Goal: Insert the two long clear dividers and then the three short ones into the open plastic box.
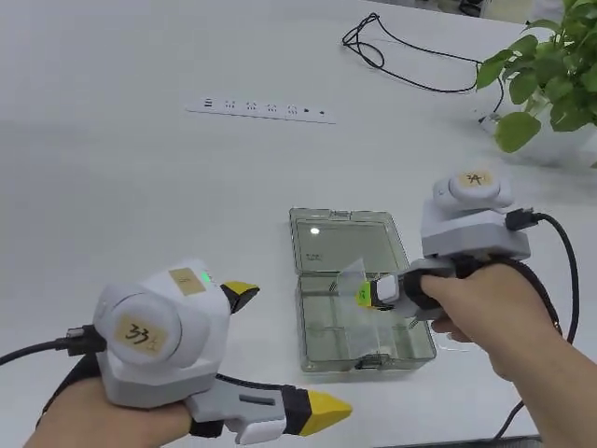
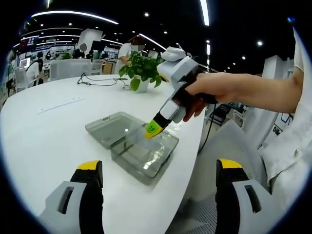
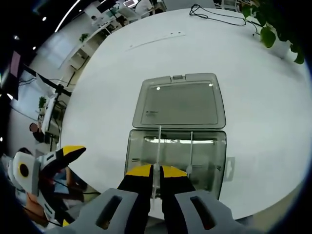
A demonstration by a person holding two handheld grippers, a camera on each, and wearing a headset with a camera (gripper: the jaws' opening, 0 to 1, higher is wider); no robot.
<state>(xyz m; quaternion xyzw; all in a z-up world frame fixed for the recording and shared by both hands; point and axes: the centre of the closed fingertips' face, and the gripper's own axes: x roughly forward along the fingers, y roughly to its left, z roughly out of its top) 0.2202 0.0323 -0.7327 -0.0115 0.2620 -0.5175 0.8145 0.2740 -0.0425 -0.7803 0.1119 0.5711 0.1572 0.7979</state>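
Observation:
The open clear plastic box (image 1: 322,341) lies on the white table with its lid (image 1: 345,238) folded flat behind it. My right gripper (image 1: 366,294) hovers over the box, shut on a long clear divider (image 3: 158,146) that runs lengthwise down into the box (image 3: 214,156). A second long divider (image 3: 190,148) stands in the box to its right. In the right gripper view my right gripper (image 3: 156,169) pinches the divider's near end. My left gripper (image 1: 284,353) is open at the lower left, clear of the box; in its own view the left gripper (image 2: 160,165) points at the box (image 2: 141,158).
A small clear piece (image 3: 229,168) lies on the table just off the box's right wall. A white power strip (image 1: 261,108) and a black cable (image 1: 410,61) sit at the far side. A potted plant (image 1: 550,75) stands at the back right.

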